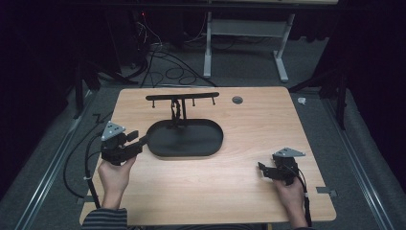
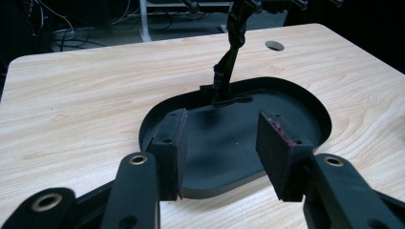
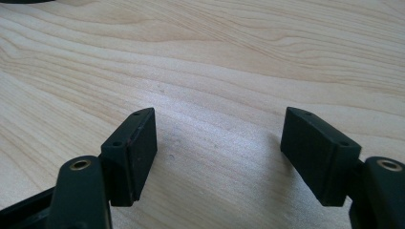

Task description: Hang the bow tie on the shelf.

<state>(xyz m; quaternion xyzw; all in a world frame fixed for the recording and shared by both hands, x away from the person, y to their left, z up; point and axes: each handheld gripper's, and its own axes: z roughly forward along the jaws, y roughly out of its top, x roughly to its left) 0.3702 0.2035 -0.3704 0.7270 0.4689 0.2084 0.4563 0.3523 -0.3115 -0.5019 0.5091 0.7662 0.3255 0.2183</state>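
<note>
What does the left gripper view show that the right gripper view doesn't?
The left gripper view alone has the black oval tray with its upright black post, a round hole in the tabletop, and the left gripper open over the tray's near rim. The right gripper view alone has the right gripper, open over bare wood. Both share the light wooden table.

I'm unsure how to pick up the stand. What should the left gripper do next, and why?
Probably ease the left gripper forward a little, then close. Its jaws stand open over the near rim of the black tray and hold nothing, while the right gripper waits open above bare table.
</note>
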